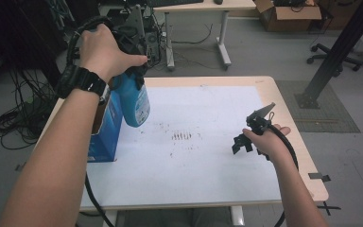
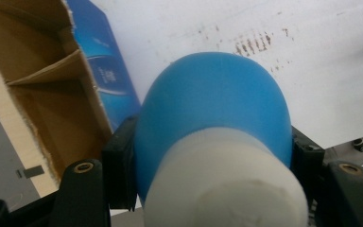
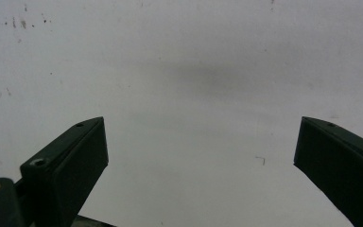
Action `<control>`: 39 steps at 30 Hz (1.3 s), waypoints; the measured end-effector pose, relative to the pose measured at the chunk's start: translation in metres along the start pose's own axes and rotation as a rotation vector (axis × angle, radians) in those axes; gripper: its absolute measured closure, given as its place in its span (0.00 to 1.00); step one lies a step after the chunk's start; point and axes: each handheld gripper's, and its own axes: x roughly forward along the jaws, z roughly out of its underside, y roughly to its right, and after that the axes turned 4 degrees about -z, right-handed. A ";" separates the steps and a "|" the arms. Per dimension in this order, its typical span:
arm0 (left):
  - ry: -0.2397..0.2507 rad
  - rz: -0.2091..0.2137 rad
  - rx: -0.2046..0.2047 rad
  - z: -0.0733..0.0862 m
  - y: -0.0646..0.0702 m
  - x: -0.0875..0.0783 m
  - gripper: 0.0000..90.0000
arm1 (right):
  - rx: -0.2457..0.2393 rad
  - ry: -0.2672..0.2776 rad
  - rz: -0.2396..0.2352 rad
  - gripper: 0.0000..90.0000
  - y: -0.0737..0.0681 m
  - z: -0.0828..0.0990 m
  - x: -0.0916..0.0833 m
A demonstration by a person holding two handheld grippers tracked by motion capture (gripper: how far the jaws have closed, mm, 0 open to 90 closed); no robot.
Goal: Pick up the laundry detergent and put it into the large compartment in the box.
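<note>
So there's a blue bottle [image 1: 136, 101] with a white cap [image 2: 227, 184], smooth rounded plastic with a printed label on the side. It's up in the air, hanging body-down just over the desk's [image 1: 208, 179] white top. Right beside it stands a blue carton [image 1: 106, 125], top flaps open, plain brown cardboard inside with a divider.
</note>
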 end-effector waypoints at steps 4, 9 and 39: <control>0.007 -0.002 -0.038 0.003 -0.016 -0.008 0.41 | 0.004 0.001 0.002 0.04 0.001 -0.001 -0.001; 0.026 -0.004 -0.092 0.010 -0.042 -0.021 0.41 | 0.005 -0.002 0.007 0.04 0.002 -0.002 -0.001; 0.019 -0.040 -0.288 0.042 -0.129 0.004 0.41 | 0.005 -0.015 0.026 0.04 -0.001 -0.007 0.000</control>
